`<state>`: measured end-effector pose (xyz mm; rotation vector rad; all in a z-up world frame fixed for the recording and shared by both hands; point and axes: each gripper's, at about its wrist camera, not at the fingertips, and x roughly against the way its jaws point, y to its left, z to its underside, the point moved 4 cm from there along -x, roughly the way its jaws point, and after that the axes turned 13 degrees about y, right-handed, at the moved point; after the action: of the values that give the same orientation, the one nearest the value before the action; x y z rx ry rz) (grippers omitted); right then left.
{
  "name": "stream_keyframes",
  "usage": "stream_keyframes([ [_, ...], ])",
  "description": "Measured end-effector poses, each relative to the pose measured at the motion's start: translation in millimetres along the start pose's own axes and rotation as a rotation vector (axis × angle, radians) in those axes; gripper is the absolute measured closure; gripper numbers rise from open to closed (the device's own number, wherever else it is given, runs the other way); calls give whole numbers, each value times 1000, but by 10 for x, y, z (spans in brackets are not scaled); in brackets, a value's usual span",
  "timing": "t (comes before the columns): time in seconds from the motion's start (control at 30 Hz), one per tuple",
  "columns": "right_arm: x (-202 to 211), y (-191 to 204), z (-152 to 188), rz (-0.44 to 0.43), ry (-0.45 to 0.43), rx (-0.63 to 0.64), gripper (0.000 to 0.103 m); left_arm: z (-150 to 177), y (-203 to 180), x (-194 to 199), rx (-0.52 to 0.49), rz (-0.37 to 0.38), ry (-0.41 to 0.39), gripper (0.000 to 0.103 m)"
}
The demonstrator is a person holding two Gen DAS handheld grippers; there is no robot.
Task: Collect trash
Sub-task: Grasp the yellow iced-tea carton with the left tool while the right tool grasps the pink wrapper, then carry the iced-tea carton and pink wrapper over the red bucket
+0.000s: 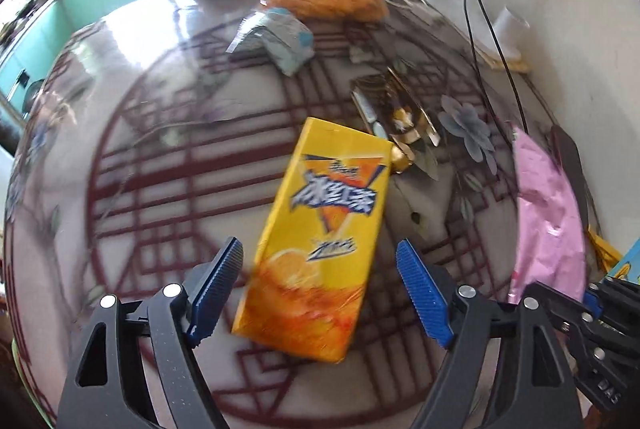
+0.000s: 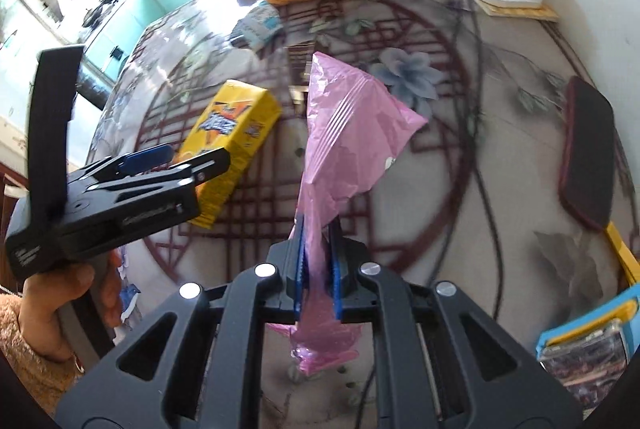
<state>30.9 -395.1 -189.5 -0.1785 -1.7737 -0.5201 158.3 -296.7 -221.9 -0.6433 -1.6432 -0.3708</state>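
Round table (image 1: 160,157) with a dark red lattice pattern, bearing scattered litter. Pink plastic bag (image 2: 344,133), pinched by the right gripper (image 2: 318,265), whose blue pads are pressed together on its gathered neck (the bag's body fans out above the table). Yellow drink carton (image 1: 320,237), lying flat near the table's middle, between the spread jaws of the left gripper (image 1: 320,293), the pads not pressing on it. Beyond the carton: gold foil wrapper (image 1: 400,117), crumpled pale blue packet (image 1: 284,37).
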Motion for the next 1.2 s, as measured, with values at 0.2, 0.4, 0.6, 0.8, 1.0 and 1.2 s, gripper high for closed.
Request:
stream_keyframes([
  [0.2, 75, -86, 64, -5, -11, -29, 92, 15, 19, 8, 34, 19, 4, 44],
  [0.4, 29, 62, 39, -25, 0, 2, 92, 239, 254, 297, 78, 42, -54, 44],
  [0.6, -8, 354, -24, -38, 7, 75, 92, 624, 578, 647, 178, 76, -105, 44],
  [0.8, 22, 737, -47, -31, -7, 174, 92, 1018, 874, 945, 275, 59, -164, 44],
  [1.0, -12, 1120, -15, -34, -6, 257, 92, 1316, 1198, 1074, 353, 37, -192, 44],
  [1.2, -37, 1423, 66, -28, -5, 307, 92, 1517, 1413, 1141, 386, 37, -205, 44],
])
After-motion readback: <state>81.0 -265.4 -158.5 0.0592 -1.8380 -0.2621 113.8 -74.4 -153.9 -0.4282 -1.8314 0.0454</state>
